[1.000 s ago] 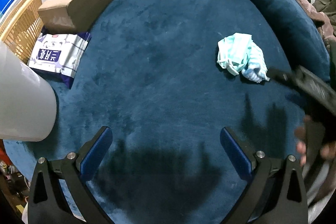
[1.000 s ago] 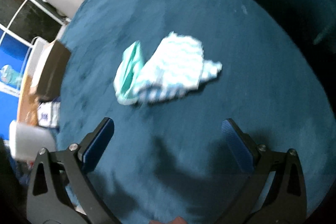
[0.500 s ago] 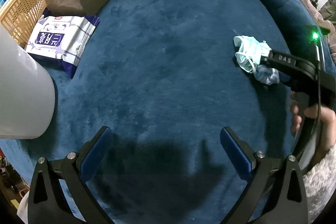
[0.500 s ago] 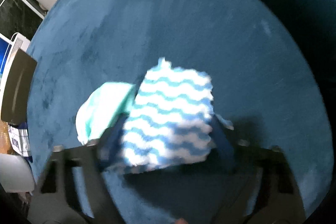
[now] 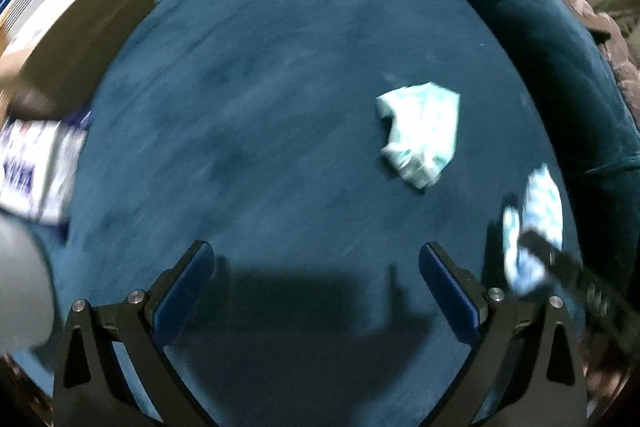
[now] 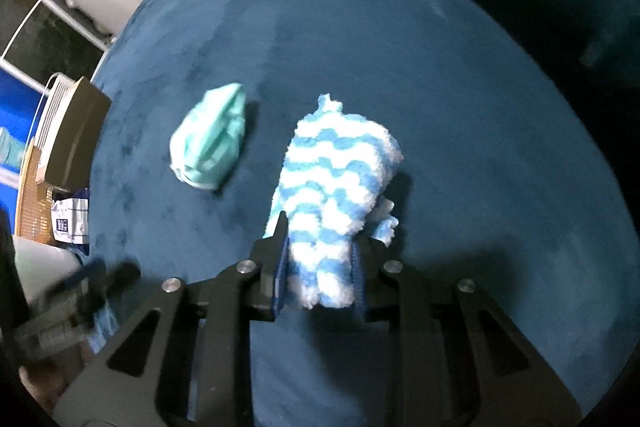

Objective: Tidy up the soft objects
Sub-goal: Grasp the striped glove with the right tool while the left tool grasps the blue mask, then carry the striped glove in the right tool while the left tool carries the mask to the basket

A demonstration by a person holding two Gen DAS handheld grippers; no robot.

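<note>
A fluffy blue-and-white striped sock [image 6: 336, 195] is clamped in my right gripper [image 6: 320, 275], lifted off the blue plush surface [image 6: 440, 67]; it also shows blurred at the right of the left wrist view [image 5: 536, 223]. A crumpled mint-green cloth [image 6: 212, 143] lies on the surface to the left of the sock, and mid-right in the left wrist view [image 5: 424, 135]. My left gripper [image 5: 316, 283] is open and empty, low over the surface, apart from the green cloth.
A cardboard box [image 5: 84, 43], a white and blue wipes pack [image 5: 36, 171] and a white container [image 5: 20, 279] sit at the left. A wicker basket [image 6: 28, 203] stands at the left edge. A blue cushion [image 5: 540, 27] rims the right.
My right gripper closed on the striped sock and lifted it away from the green cloth, which stays on the surface. My left gripper swung, shifting its view toward the cloth.
</note>
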